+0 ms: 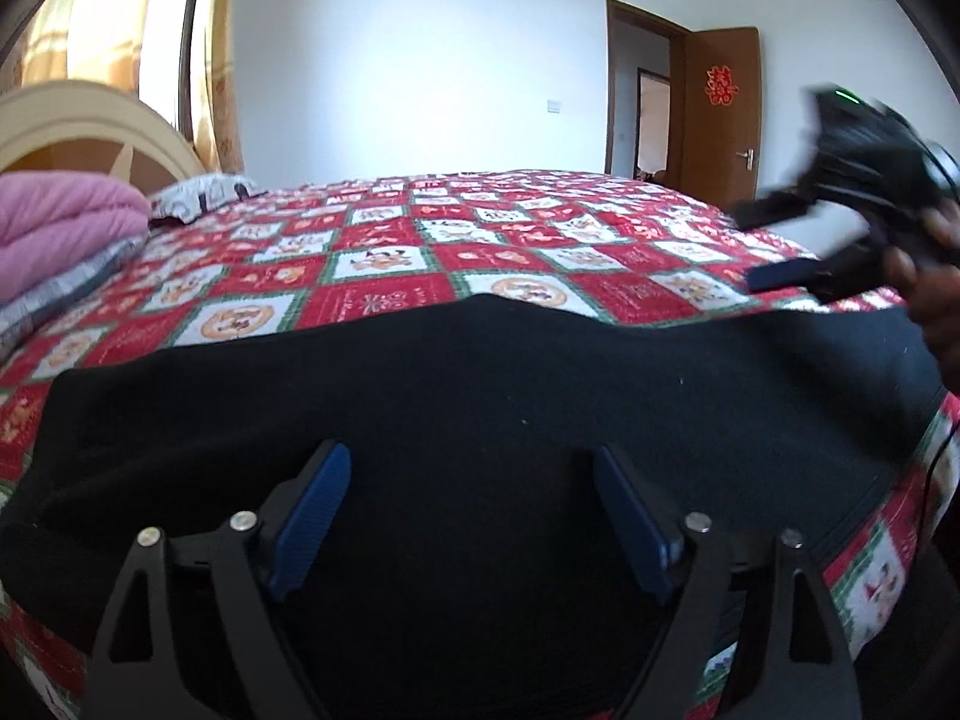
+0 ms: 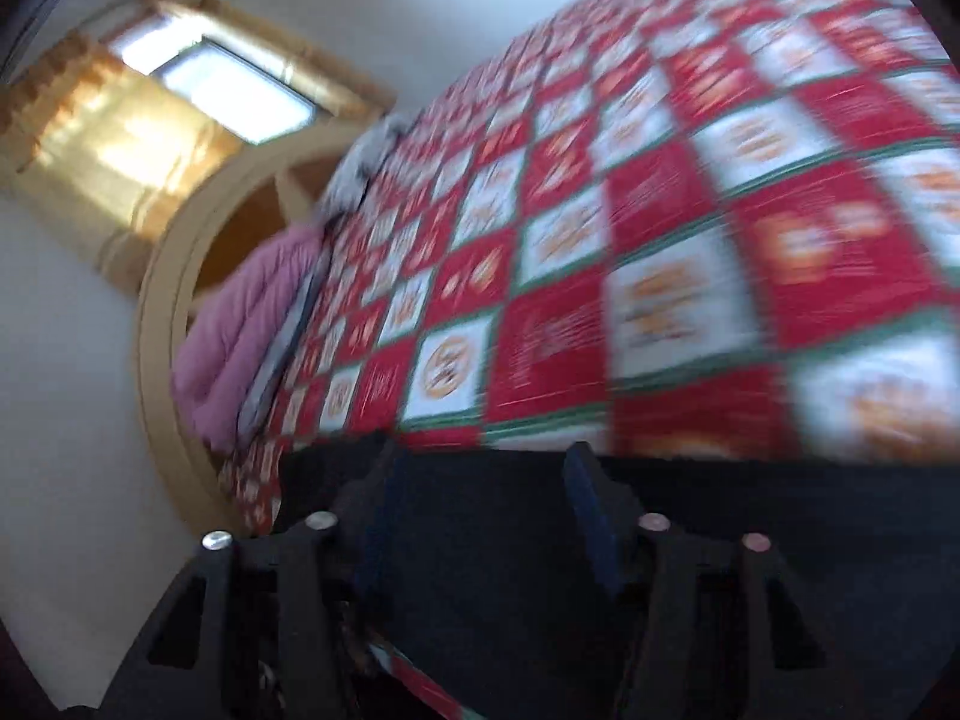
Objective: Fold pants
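Observation:
The black pants (image 1: pixel 480 384) lie flat across the near edge of the bed, over a red and white checked bedspread (image 1: pixel 384 252). My left gripper (image 1: pixel 468 450) hovers over the middle of the pants, open, its blue pads wide apart with nothing pinched. My right gripper (image 1: pixel 747 246), held by a hand (image 1: pixel 936 276), is above the right end of the pants, with a gap between its fingers and nothing in it. The right wrist view is blurred. It shows the right gripper (image 2: pixel 483 450) open above the dark pants (image 2: pixel 750 510).
A folded pink quilt (image 1: pixel 66 216) and a patterned pillow (image 1: pixel 198 192) sit at the left by the cream headboard (image 1: pixel 90 120). A curtained window (image 2: pixel 228 84) is behind it. A brown door (image 1: pixel 720 102) stands open at the far right.

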